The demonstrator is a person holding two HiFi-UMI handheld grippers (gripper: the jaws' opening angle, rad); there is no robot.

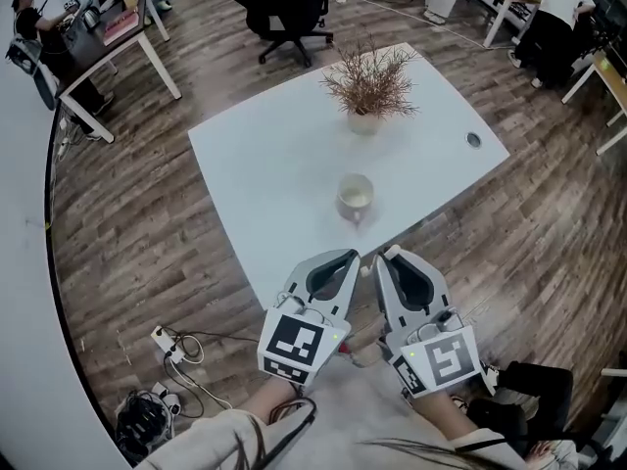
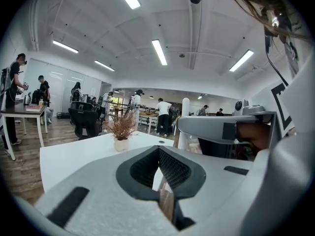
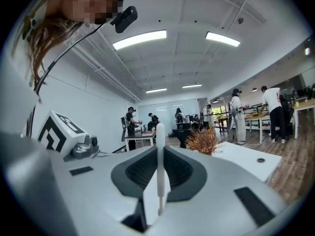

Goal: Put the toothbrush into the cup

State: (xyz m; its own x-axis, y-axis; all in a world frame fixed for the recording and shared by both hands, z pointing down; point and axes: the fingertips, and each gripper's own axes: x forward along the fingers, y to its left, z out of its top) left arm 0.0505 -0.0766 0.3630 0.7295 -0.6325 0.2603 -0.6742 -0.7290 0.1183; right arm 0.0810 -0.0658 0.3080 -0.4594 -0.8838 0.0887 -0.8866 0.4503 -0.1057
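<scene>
A white cup (image 1: 355, 196) stands upright on the white table (image 1: 265, 164), a little in from its near edge. Both grippers hover side by side just short of that edge, pointing toward the cup. My right gripper (image 1: 389, 255) is shut on a white toothbrush (image 3: 159, 166). The brush stands upright between the pads, and its rounded end sticks out past the jaw tips. My left gripper (image 1: 351, 256) is shut with nothing between its pads (image 2: 170, 168). The cup does not show in either gripper view.
A dried plant in a small pot (image 1: 370, 86) stands toward the table's far side, and a round cable hole (image 1: 474, 140) sits near the right corner. Cables and a power strip (image 1: 167, 346) lie on the wood floor at left. Office chairs, desks and people are farther off.
</scene>
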